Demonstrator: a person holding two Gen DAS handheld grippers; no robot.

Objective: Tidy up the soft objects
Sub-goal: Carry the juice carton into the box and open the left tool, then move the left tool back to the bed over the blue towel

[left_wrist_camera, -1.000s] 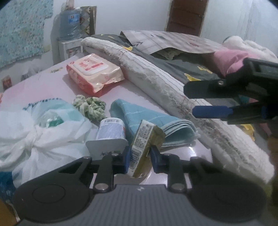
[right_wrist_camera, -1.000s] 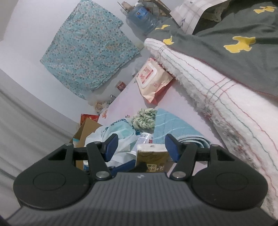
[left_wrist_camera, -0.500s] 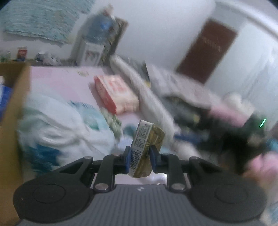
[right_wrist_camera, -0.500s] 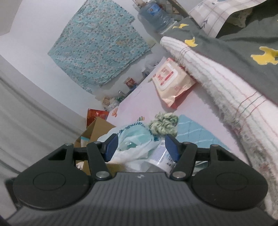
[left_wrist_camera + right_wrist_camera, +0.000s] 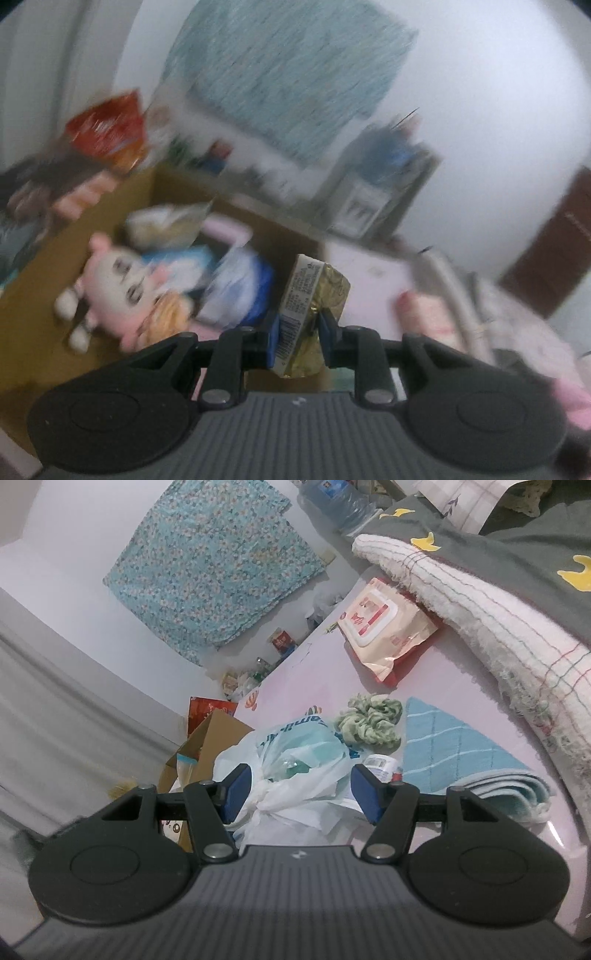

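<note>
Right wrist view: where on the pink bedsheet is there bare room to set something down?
Bare sheet lies between the wet wipes pack, the green scrunchie and the rolled white blanket. It is crowded near the right claw: knotted plastic bag, small white jar and folded blue towel.

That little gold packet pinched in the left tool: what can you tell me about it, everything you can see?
The gold packet is a small, soft-looking pack in crinkled, shiny gold wrapping, with a white printed panel and a barcode down one side. It stands roughly upright, leaning slightly, squeezed between the blue pads of the left gripper, which alone touches it. It is held in the air in front of an open cardboard box that holds a plush toy. The print is too blurred to read.
</note>
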